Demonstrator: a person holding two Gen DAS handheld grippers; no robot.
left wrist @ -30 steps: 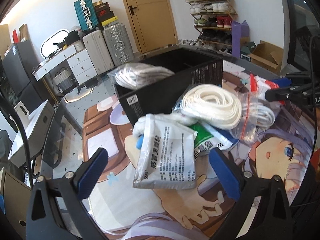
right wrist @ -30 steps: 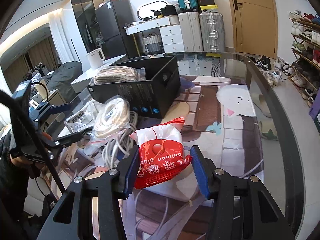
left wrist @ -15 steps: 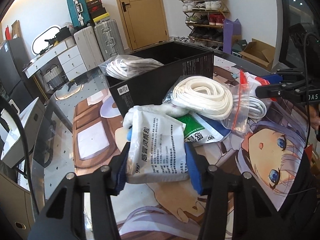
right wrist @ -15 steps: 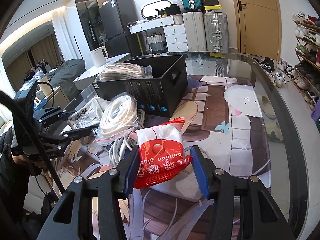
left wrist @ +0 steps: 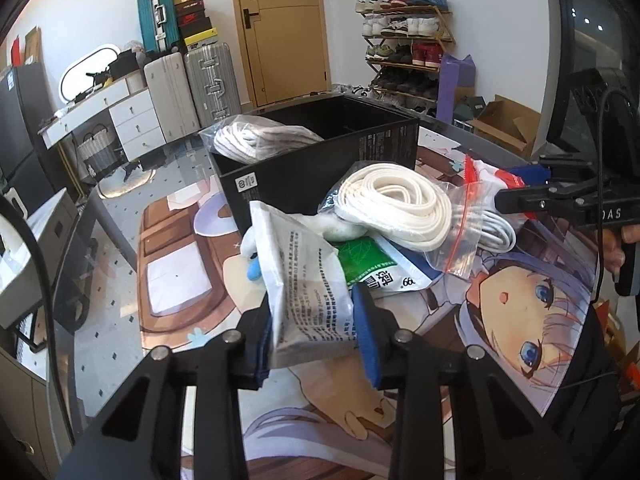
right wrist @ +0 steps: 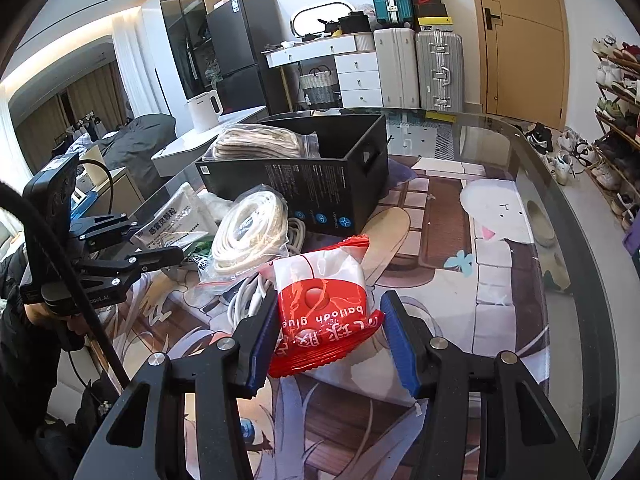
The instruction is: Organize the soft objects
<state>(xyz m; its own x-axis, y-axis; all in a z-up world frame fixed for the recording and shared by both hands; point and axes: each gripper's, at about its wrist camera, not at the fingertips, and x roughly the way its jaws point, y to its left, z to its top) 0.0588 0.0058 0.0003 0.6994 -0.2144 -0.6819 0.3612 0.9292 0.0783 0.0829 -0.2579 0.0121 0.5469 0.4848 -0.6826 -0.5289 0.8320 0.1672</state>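
Note:
My left gripper [left wrist: 312, 304] is low in the left wrist view, its jaws closing, with both blue pads pressed on a white printed pouch [left wrist: 308, 276] that stands tilted between them. My right gripper [right wrist: 331, 300] is shut on a red and white balloon glue packet [right wrist: 324, 312]. Behind both lies a pile: a coiled white band in a zip bag [left wrist: 392, 204], a green and white pouch [left wrist: 376, 272] and a white cable [left wrist: 496, 232]. The open black box [left wrist: 320, 168] behind the pile holds a bagged rope bundle [left wrist: 260, 142].
Everything lies on a glass table [right wrist: 560, 208] covered by a printed cartoon mat [left wrist: 520, 320]. A small blue item [left wrist: 254, 270] peeks out left of the pouch. A person's hand [left wrist: 616, 248] holds the right gripper at the right edge. Suitcases, drawers and a shoe rack stand beyond.
My left gripper's jaws went from wide open around the white pouch to closed on it, and the pouch now stands more upright. The right gripper keeps its hold on the red packet.

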